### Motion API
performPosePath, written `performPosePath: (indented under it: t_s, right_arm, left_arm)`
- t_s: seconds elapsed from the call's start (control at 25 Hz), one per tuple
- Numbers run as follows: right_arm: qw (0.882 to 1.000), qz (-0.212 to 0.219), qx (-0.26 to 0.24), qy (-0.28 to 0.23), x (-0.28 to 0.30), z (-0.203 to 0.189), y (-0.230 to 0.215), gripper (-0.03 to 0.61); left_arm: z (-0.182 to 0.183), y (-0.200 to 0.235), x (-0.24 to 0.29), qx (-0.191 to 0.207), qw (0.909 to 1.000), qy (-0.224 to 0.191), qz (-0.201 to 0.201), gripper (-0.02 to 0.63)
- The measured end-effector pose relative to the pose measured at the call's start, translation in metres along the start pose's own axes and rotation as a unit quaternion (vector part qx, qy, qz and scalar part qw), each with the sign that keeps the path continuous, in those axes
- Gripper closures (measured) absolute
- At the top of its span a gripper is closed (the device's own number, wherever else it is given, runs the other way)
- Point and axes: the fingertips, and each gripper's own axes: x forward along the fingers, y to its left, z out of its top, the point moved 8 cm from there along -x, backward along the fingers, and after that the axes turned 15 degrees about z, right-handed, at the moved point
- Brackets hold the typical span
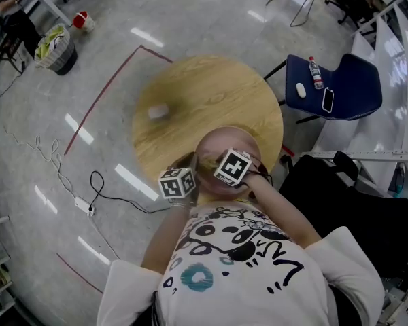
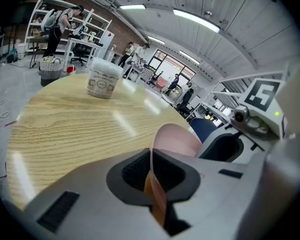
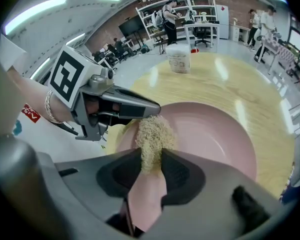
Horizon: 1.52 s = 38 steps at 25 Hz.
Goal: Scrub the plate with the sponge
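Note:
A pink plate (image 1: 221,149) lies at the near edge of the round wooden table (image 1: 190,94). My left gripper (image 2: 151,171) is shut on the plate's rim (image 2: 177,139), and the thin edge stands upright between its pads. My right gripper (image 3: 150,171) is shut on a sponge (image 3: 151,136) with a tan fibrous top and a pink body. The sponge's top rests against the inside of the plate (image 3: 215,134) near its left rim, just below the left gripper (image 3: 117,106). In the head view the left gripper (image 1: 179,183) and right gripper (image 1: 232,167) sit close together over the plate.
A white tub (image 1: 158,111) stands toward the table's middle, also seen as the tub (image 2: 104,81) and tub (image 3: 179,57). A blue chair (image 1: 340,87) with a bottle and phone is at the right. A basket (image 1: 54,49) and a cable (image 1: 95,195) lie on the floor.

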Motion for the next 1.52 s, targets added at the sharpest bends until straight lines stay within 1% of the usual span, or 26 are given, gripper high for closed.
performPosePath:
  t_s: [0.16, 0.28, 0.36, 0.44, 0.52, 0.56, 0.64, 0.76, 0.84, 1.04, 1.24, 1.36, 1.52]
  right_arm:
    - [0.999, -0.031, 0.008, -0.006, -0.01, 0.0, -0.013, 0.451]
    - [0.999, -0.052, -0.005, -0.011, -0.015, 0.003, -0.019, 0.451]
    - [0.997, -0.07, -0.013, -0.037, -0.029, 0.008, -0.016, 0.451]
    - [0.994, -0.093, -0.006, -0.065, -0.046, 0.006, -0.011, 0.451]
    - [0.993, -0.106, -0.004, -0.06, -0.051, -0.001, -0.006, 0.451]
    - [0.993, -0.104, -0.008, -0.048, -0.047, -0.007, -0.003, 0.451]
    - [0.996, -0.084, -0.019, -0.029, -0.033, -0.018, 0.001, 0.451]
    - [0.998, -0.05, -0.03, -0.017, -0.014, -0.027, 0.005, 0.451]
    - [0.998, -0.044, -0.035, -0.009, -0.007, -0.027, 0.004, 0.451]
    - [0.997, -0.065, -0.039, -0.018, -0.017, -0.016, -0.012, 0.451]
    - [0.996, -0.085, -0.016, -0.036, -0.033, -0.013, -0.038, 0.451]
    - [0.994, -0.099, 0.002, -0.047, -0.042, -0.02, -0.049, 0.451]
    - [0.992, -0.112, 0.028, -0.049, -0.052, -0.042, -0.054, 0.451]
  left_arm:
    - [0.0, 0.0, 0.0, 0.004, 1.0, 0.001, -0.001, 0.586]
    - [-0.001, 0.001, 0.001, 0.006, 1.0, 0.001, 0.003, 0.586]
    - [-0.002, 0.002, 0.001, 0.002, 1.0, 0.002, 0.005, 0.586]
    - [-0.002, 0.003, 0.0, -0.006, 1.0, 0.003, 0.006, 0.586]
    - [-0.003, 0.004, -0.001, -0.01, 0.9999, 0.001, 0.01, 0.586]
    - [-0.003, 0.005, -0.001, -0.01, 0.9999, -0.001, 0.012, 0.586]
    - [-0.003, 0.003, -0.002, -0.008, 0.9998, -0.006, 0.015, 0.586]
    - [-0.003, -0.002, -0.002, 0.002, 0.9998, -0.008, 0.018, 0.586]
    - [-0.002, -0.002, -0.002, 0.012, 0.9997, -0.01, 0.02, 0.586]
    - [-0.001, -0.003, -0.003, 0.018, 0.9995, -0.011, 0.025, 0.586]
    - [-0.002, -0.005, -0.003, 0.014, 0.9995, -0.011, 0.027, 0.586]
    - [-0.002, -0.004, -0.002, 0.012, 0.9995, -0.011, 0.028, 0.586]
    - [-0.002, -0.002, -0.003, 0.006, 0.9995, -0.013, 0.03, 0.586]
